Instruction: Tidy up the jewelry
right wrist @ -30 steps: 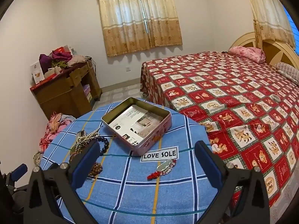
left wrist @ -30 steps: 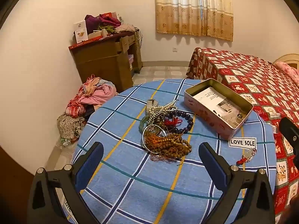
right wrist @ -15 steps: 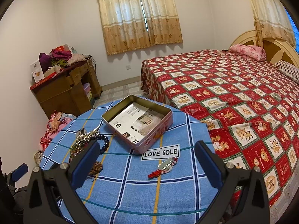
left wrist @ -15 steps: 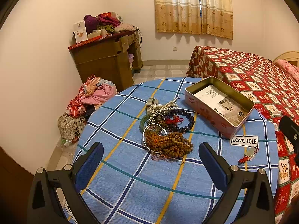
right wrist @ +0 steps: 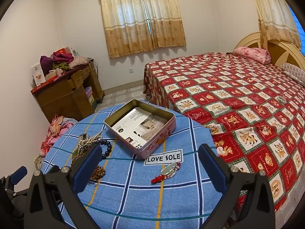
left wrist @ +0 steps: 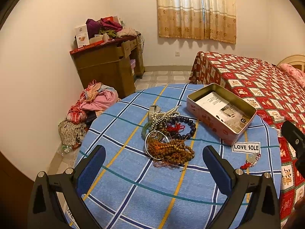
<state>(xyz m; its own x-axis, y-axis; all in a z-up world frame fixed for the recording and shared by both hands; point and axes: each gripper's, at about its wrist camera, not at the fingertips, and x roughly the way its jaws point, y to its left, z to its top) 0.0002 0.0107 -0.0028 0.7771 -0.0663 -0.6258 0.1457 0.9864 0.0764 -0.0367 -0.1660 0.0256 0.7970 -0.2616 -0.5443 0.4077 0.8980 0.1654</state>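
Cloth (left wrist: 133, 171) and tin (left wrist: 221, 112) are sliding lower in both views than a second ago: we are lifting and easing back, both grippers (left wrist: 154, 162) (right wrist: 148, 162) gaping, empty. Beads (left wrist: 169, 133) are lying heaped left of the tin, charm (right wrist: 167, 171) before it; sorting is not yet starting.

Home bedroom: quilted bed (right wrist: 238, 99), curtained window (right wrist: 143, 17), cluttered wooden dresser (left wrist: 108, 70).
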